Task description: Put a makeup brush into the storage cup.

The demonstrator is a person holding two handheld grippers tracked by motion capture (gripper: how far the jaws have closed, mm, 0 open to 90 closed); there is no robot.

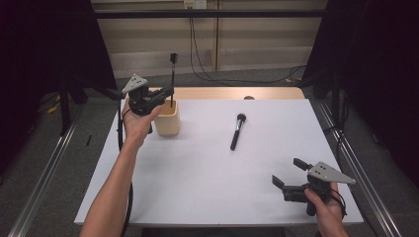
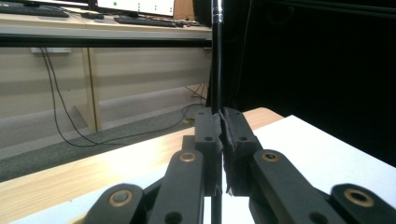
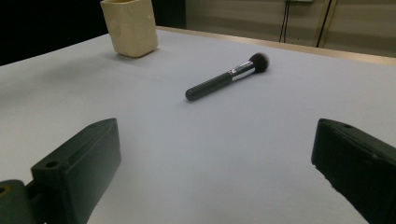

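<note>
Left gripper point(image 1: 168, 94): jaws pinching a thin black brush point(image 1: 172, 79), held upright in the cream cup point(image 1: 167, 121) at the table's point(image 1: 197, 187) far left. Right gripper point(image 1: 291, 173): jaws spread wide, low over the near right corner. Second brush point(image 1: 237, 131): lying flat mid-table, well apart from both.

Lab or office recording setup: white-topped table point(image 1: 207, 168) framed by black curtains point(image 1: 44, 44), desks with keyboards point(image 2: 28, 9) and a monitor point(image 2: 135, 5), loose wall cables point(image 1: 197, 54).
</note>
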